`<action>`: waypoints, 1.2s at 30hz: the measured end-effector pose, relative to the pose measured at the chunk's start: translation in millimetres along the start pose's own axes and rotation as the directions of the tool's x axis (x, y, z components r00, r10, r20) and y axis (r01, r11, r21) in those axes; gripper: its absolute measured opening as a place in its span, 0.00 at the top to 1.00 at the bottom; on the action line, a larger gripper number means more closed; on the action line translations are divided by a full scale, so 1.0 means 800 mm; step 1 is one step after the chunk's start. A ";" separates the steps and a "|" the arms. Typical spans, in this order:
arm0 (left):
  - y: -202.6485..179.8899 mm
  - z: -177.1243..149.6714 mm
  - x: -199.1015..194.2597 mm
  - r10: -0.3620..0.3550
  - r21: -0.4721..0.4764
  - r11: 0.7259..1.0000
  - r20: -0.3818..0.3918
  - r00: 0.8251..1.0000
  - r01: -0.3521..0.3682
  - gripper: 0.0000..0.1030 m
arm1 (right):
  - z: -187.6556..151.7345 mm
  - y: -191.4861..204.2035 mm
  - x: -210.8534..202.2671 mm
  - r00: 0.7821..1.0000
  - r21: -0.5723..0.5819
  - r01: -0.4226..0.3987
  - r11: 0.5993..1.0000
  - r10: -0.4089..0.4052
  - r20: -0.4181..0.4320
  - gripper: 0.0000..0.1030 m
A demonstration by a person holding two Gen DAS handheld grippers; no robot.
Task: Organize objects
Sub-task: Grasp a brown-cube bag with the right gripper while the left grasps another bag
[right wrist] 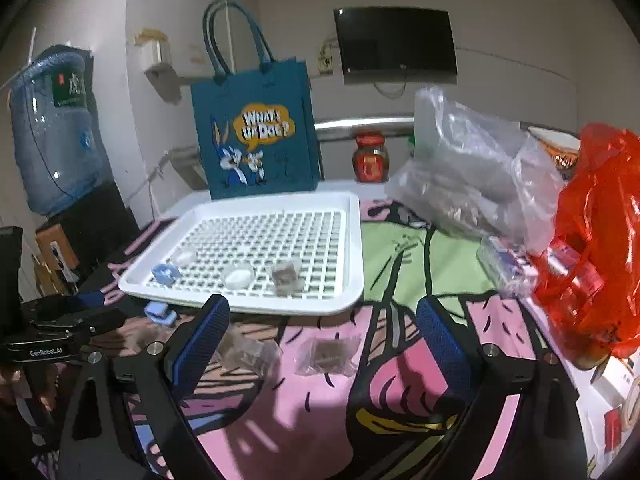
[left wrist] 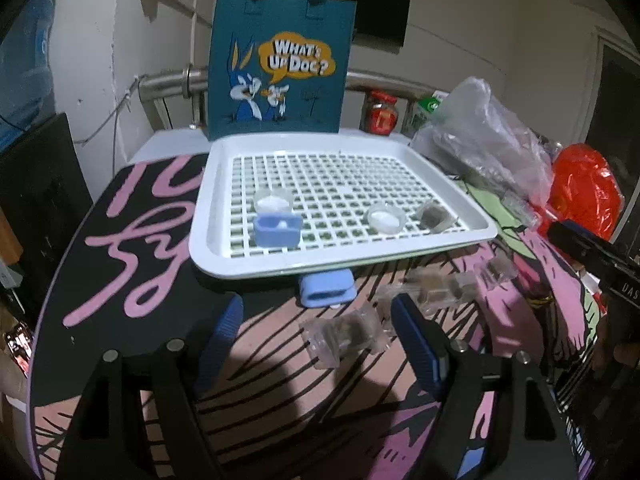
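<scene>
A white tray (left wrist: 472,216) sits toward the table's (left wrist: 132,240) far edge, a blue bag (left wrist: 280,64) upright behind it. On the tray's near edge: a blue case (left wrist: 277,232), two clear cups (left wrist: 385,218), one packet (left wrist: 434,216). More packets (right wrist: 326,356) lie before the tray. Left gripper (left wrist: 316,344) and right gripper (right wrist: 320,344) spread wide, empty.

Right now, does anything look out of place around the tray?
Yes: a blue case sits half tucked under the white tray's front edge, and several clear packets lie loose on the table, outside the tray.
</scene>
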State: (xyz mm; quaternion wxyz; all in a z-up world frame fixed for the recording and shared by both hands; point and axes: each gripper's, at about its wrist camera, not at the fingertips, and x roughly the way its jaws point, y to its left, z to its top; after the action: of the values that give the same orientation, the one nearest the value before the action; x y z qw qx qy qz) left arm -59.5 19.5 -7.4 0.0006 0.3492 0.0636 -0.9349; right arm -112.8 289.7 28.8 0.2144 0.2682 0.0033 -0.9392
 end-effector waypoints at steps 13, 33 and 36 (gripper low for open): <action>-0.007 -0.005 0.044 -0.005 -0.009 1.000 -0.121 0.993 0.004 0.26 | -0.020 0.001 0.050 0.986 -0.034 0.015 0.999 -0.020 -0.167 0.15; -0.009 -0.009 0.050 -0.054 -0.003 0.999 -0.159 0.986 0.054 0.81 | -0.027 -0.004 0.082 0.952 -0.008 -0.033 0.999 0.029 -0.304 0.75; -0.008 -0.013 0.042 -0.055 -0.002 0.998 -0.153 0.987 0.055 0.82 | -0.026 -0.005 0.076 0.958 0.000 -0.035 0.999 0.034 -0.286 0.77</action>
State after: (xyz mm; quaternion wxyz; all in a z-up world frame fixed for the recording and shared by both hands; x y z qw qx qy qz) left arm -78.5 28.7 -36.3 -0.0306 0.4181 0.0719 -0.9050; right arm -150.4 271.5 -20.3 0.2287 0.4006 0.0320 -0.8867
